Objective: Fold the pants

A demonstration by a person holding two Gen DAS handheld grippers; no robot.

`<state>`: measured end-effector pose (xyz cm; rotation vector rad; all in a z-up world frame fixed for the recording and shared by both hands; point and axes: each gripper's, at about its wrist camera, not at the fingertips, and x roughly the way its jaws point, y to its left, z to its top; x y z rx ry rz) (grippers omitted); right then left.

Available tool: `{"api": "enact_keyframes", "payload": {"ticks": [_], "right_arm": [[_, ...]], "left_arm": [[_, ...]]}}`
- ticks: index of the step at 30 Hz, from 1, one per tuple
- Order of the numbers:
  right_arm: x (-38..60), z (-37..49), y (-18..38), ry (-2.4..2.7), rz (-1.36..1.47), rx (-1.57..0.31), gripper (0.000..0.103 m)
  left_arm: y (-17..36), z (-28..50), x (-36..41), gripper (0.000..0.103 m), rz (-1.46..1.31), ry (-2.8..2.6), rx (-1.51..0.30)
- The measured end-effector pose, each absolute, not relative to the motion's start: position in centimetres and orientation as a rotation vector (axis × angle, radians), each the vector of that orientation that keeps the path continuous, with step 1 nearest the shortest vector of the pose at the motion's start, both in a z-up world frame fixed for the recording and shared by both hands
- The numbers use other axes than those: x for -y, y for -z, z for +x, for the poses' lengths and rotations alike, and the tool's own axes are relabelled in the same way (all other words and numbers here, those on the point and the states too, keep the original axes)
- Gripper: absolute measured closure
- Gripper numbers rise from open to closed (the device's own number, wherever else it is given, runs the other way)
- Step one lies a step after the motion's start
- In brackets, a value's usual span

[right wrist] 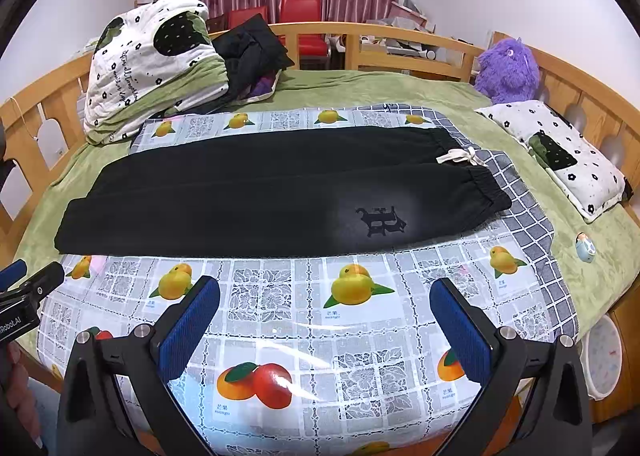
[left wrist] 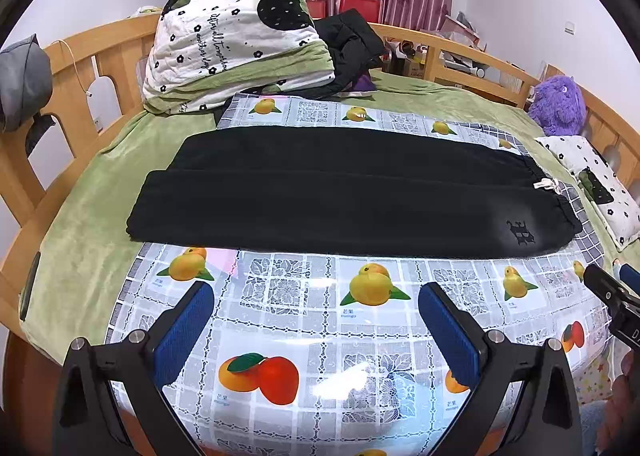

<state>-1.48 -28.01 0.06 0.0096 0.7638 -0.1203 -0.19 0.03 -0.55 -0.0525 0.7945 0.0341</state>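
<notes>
Black pants (left wrist: 340,191) lie flat across a fruit-print plastic cloth (left wrist: 304,320) on the bed, legs side by side, waistband with a white drawstring (left wrist: 549,185) at the right. They also show in the right wrist view (right wrist: 256,195), with a dark logo (right wrist: 381,220) near the waistband. My left gripper (left wrist: 316,320) is open and empty, hovering over the cloth short of the pants' near edge. My right gripper (right wrist: 325,320) is open and empty, likewise short of the near edge. Each gripper shows at the other view's edge.
A folded white and green quilt (left wrist: 232,43) and dark clothes (left wrist: 352,47) lie at the bed's far left. A purple plush toy (right wrist: 507,69) and a pillow (right wrist: 560,155) lie at the right. A small figurine (right wrist: 585,247) sits on the green sheet. Wooden rails (left wrist: 80,67) surround the bed.
</notes>
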Motion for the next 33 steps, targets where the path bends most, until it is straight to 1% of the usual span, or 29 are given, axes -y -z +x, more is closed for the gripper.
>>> {"api": "enact_keyframes", "payload": {"ticks": [25, 33], "right_arm": [[27.61, -1.56, -0.25, 0.100, -0.004, -0.755, 0.000], [27.18, -1.79, -0.75, 0.083, -0.012, -0.721, 0.000]], "left_arm": [[0.64, 0.19, 0.10, 0.000, -0.076, 0.013, -0.814], [0.71, 0.61, 0.02, 0.000, -0.087, 0.030, -0.820]]}}
